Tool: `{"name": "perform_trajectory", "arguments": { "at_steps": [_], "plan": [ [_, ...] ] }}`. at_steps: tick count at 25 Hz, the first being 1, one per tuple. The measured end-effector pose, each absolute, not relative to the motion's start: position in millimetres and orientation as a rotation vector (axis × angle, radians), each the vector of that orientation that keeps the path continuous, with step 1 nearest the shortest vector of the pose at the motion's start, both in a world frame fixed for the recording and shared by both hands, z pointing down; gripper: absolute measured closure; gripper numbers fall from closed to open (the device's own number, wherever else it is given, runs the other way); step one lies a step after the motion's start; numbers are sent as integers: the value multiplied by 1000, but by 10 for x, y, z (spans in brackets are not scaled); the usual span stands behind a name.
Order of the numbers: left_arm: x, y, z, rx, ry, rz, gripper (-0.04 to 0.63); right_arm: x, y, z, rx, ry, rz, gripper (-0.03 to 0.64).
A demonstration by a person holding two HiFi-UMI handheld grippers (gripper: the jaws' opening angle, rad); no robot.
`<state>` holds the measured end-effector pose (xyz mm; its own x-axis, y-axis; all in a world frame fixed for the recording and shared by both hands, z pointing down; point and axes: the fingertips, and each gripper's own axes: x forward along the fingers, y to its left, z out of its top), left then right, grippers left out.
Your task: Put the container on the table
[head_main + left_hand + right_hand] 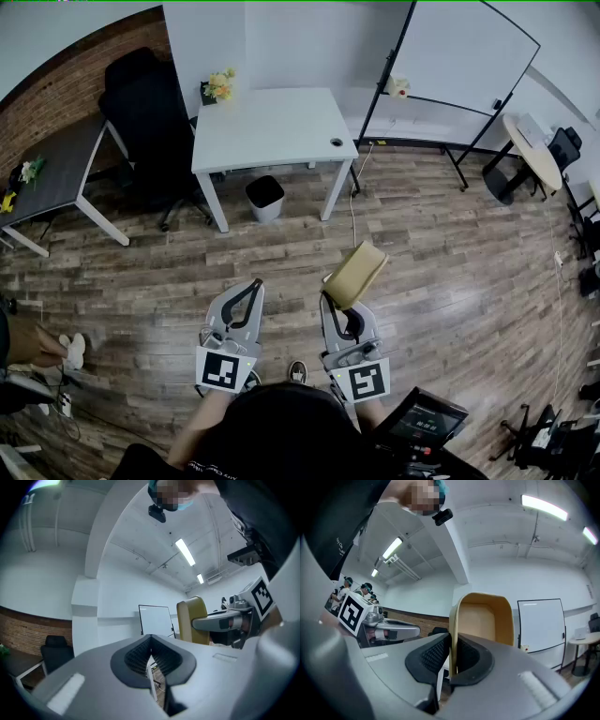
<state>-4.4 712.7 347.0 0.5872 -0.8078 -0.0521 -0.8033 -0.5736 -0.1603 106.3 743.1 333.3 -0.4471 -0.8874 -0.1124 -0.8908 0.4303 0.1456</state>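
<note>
The right gripper (451, 660) is clamped on one thin side wall of the tan plastic container with rounded corners (483, 620). The wall stands edge-on between the dark ribbed pads, and the container's hollow side is turned back toward the gripper. In the head view the container is tilted in the air over the brown wood-plank floor (450, 272). It is on the person's side of the white rectangular table (272, 127), well apart from it and roughly in line with the table's right front leg.

The left gripper (151, 656) is clenched on nothing — its ribbed pads meet with only the room showing past them. It is beside the right gripper, equally far back from the white table and in line with the table's middle. It does not touch the container.

On the white table, a bunch of yellow flowers (218, 86) sits at the far left corner and a small dark round thing (337, 142) near the right front corner; what that thing is cannot be made out. A small white waste bin with a dark liner (265, 199) stands on the floor under the table's front edge. A black office chair (141, 84) is just left of the table, with a grey table (52, 169) further left. To the table's right stands a whiteboard on a black frame (459, 52).
</note>
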Motion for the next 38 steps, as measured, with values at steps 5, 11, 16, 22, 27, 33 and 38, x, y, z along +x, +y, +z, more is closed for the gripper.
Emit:
{"name": "perform_trajectory", "arguments": {
  "at_steps": [5, 11, 16, 22, 27, 33, 38],
  "plan": [
    [-185, 7144, 3444, -2660, 1357, -47, 594, 862, 7430, 3293, -1599, 2687, 262, 586],
    [-400, 7136, 3444, -2670, 1372, -32, 592, 525, 7425, 3312, -1496, 2737, 234, 572],
    [-562, 7160, 3413, -2676, 1379, 1, 594, 310, 7395, 3242, -1483, 2732, 275, 572],
    [-760, 7157, 3368, -2679, 1349, 37, 594, 66, 7356, 3189, -1487, 2734, 294, 572],
    [-907, 7243, 3419, -2721, 1332, 65, 594, -139, 7420, 3228, -1526, 2748, 309, 574],
    [-1048, 7251, 3538, -2776, 1322, 74, 594, -280, 7410, 3333, -1605, 2736, 316, 578],
    [-1098, 7079, 3655, -2772, 1368, 38, 594, -277, 7221, 3477, -1590, 2743, 251, 580]
  ]
}}
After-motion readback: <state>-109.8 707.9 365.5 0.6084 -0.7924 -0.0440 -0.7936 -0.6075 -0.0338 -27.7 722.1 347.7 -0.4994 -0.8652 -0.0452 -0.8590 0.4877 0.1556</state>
